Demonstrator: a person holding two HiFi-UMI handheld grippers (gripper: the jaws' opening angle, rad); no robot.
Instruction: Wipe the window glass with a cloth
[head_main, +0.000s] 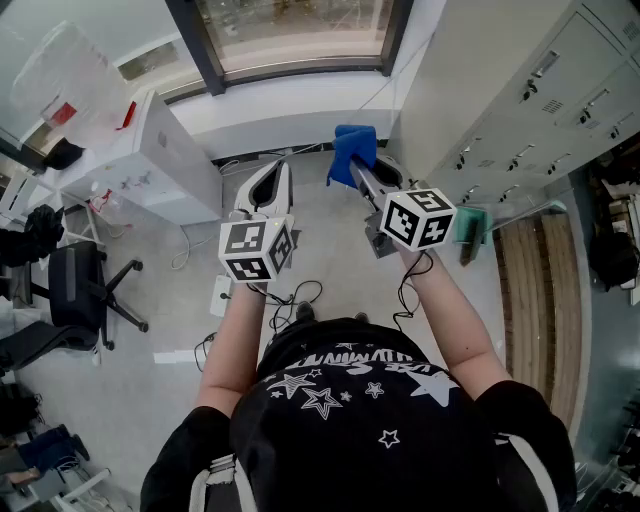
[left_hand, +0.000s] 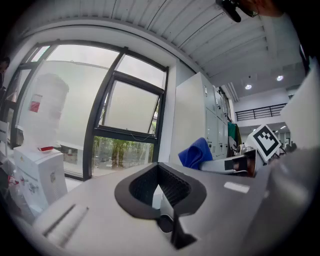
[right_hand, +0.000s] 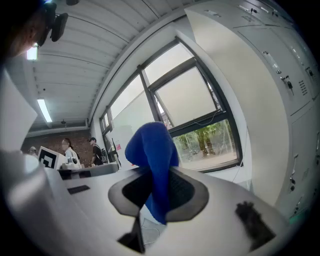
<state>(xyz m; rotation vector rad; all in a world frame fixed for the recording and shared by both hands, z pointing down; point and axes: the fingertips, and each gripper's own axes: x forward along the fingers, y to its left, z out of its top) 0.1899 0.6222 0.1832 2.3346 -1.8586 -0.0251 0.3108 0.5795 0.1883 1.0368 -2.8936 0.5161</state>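
Blue cloth (right_hand: 150, 150) is pinched in the right gripper (head_main: 360, 178): the jaws press on a fold, and a bunched wad stands out past the tips. It is held in the air, well short of the window glass (right_hand: 197, 107), with no contact yet. Left gripper (left_hand: 159, 192) has its jaws drawn together on nothing and is held near the right one. Risk, my judgement: the grip is on a narrow fold, so drag against the pane could pull the cloth free or let hard jaw tips scrape the glass. Loose cables (head_main: 290, 298) on the floor could snag a step forward.
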